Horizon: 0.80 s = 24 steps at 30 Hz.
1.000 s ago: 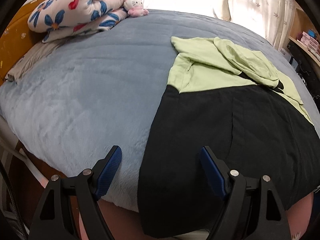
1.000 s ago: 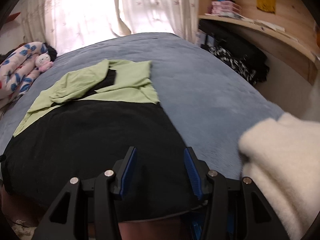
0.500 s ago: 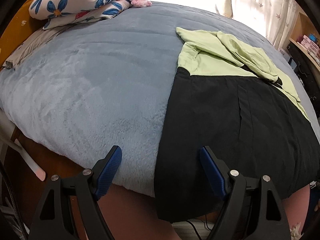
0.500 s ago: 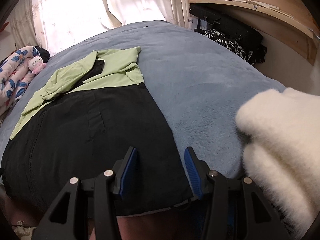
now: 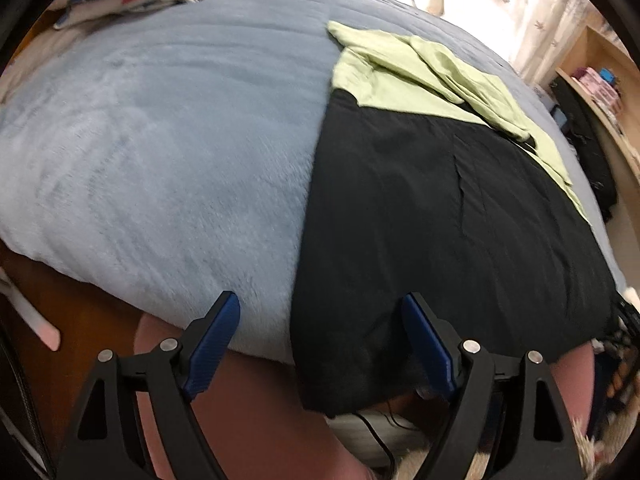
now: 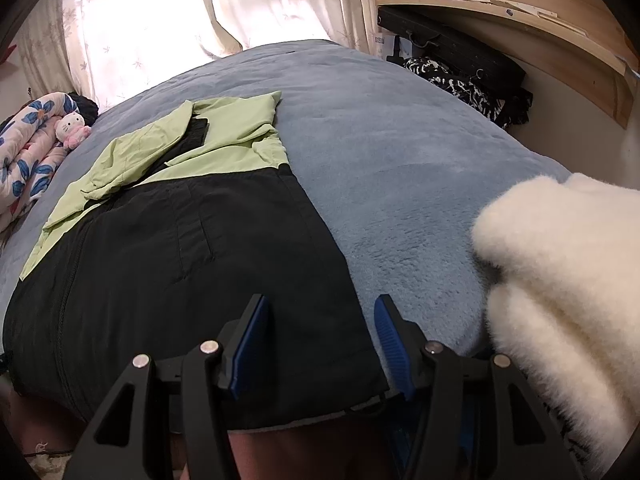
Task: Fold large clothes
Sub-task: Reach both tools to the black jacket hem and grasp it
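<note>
- We hold our left gripper (image 5: 320, 344) wide open, with nothing in it.
- The jacket (image 5: 432, 216) lies flat on the bed (image 5: 160, 140), its black hem just ahead of both grippers.
- Our right gripper (image 6: 318, 344) is half open, gripping nothing.

A bed (image 6: 400, 152) under a blue-grey blanket carries a black-and-green jacket (image 6: 180, 248) laid flat. At its right edge sits a white fluffy bundle (image 6: 560, 300) — at the far left, a flowered quilt (image 6: 28, 152) and pink plush toy (image 6: 74, 130).
</note>
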{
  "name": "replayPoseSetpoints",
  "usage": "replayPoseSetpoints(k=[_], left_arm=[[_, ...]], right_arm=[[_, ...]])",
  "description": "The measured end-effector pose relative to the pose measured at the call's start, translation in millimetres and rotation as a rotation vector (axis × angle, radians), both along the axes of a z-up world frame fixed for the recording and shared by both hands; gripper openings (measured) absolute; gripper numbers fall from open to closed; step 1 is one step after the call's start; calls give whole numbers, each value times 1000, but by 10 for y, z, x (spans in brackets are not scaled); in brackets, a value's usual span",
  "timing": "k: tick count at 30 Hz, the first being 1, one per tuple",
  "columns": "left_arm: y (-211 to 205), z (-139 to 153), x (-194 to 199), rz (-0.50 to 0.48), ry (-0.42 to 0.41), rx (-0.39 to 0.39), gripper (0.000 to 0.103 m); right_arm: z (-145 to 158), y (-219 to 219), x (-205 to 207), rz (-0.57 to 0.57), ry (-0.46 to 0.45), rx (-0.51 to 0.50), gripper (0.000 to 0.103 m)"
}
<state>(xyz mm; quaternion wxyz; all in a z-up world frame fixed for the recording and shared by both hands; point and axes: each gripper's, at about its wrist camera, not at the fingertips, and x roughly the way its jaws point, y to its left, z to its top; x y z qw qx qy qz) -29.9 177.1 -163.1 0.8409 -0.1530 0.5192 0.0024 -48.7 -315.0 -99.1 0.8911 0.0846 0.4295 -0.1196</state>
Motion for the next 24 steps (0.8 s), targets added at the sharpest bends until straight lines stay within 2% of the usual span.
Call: replayPoseSetpoints(k=[5,12,15,17,18,20,24], left_arm=[[53,-76,-73,-77,-3,-101,81],[115,-204,-88,-109,-23,-192,80],[87,-237,-59,-127,-16,-211,64],[62,-264,-50,-134,-8,-224,49],[58,-265,-54,-132,-8,-221,47],[53,-261,-61,-135,-14,-237,36],[54,-270,-56,-127,-13,-261,33]], right_arm=[[-13,-32,-16,7,6,10,56],[-34,-78,-63,27,7,49,56],[-53,-97,-79,40,11,76,56],[-63,-114,-91,49,12,100,56],[-67,-115,-96,54,12,106,56],[-79,-115,-117,69,12,116,57],[-76,-129,-161,83,2,136,57]])
